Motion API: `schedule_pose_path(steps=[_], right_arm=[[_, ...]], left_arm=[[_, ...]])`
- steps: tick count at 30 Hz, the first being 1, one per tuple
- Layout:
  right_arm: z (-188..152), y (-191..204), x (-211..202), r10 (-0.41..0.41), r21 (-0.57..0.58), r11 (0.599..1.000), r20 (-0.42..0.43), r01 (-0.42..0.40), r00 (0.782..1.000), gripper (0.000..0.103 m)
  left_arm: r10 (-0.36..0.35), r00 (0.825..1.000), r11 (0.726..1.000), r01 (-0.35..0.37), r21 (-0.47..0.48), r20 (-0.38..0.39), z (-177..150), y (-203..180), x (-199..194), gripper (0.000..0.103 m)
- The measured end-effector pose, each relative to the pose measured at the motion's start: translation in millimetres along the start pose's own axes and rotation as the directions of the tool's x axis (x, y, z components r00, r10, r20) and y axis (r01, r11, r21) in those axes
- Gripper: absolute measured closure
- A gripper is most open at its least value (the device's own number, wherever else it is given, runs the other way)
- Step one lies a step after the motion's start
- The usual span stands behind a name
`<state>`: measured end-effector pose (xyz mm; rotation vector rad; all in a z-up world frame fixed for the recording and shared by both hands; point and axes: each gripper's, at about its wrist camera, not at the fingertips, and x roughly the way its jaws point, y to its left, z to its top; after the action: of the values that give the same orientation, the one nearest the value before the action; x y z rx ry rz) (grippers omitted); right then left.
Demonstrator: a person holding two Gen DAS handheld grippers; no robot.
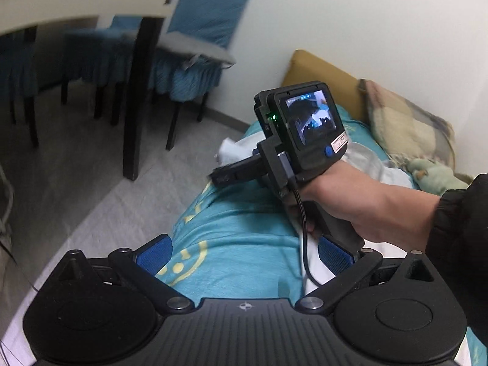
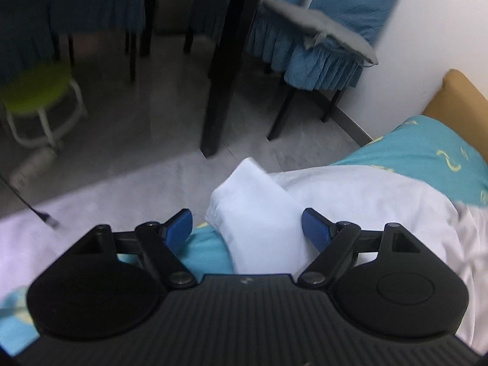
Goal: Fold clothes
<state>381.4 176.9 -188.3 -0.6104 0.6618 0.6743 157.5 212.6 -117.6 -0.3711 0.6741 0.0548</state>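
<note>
Both hand-held grippers gape over white garment.

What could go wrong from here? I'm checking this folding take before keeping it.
1. The white cloth garment lies at the edge of the teal patterned bed cover, a folded corner jutting toward the grey floor; a tug might drag it off.
2. Both the right gripper and the left gripper are open, so nothing secures the cloth.
3. The black cable dangles near the left gripper and might snag.
</note>
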Motion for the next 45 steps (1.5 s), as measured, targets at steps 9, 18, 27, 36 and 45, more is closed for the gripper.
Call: schedule_pose_path(steps=[9, 18, 27, 36, 45], right_arm=[[-2, -43, -67, -0.173, 0.150, 0.979, 0.243, 0.140, 0.954, 0.096], [-85, -174, -194, -0.637, 0.627, 0.680, 0.250, 0.380, 0.729, 0.096], [-229, -261, -151, -0.585, 0.765, 0.478, -0.090, 0.432, 0.806, 0.089], [-219, -230, -190, -0.491, 0.756, 0.594, 0.069, 0.276, 0.868, 0.017], [-213, -138, -358, -0.440, 0.697, 0.691, 0.193, 0.193, 0.877, 0.017]], left_arm=[[0.000, 1.000, 0.998, 0.002, -0.064, 0.029, -1, 11, 4, 0.000], [-0.030, 0.998, 1.000, 0.030, -0.002, 0.064, -7, -11, -12, 0.000], [-0.035, 0.998, 0.993, 0.029, 0.116, 0.047, -21, -37, 11, 0.000], [-0.053, 0.998, 0.985, 0.047, 0.164, 0.028, -31, -54, 28, 0.000], [-0.131, 0.991, 0.983, 0.134, 0.121, -0.039, -37, -68, 6, 0.000]])
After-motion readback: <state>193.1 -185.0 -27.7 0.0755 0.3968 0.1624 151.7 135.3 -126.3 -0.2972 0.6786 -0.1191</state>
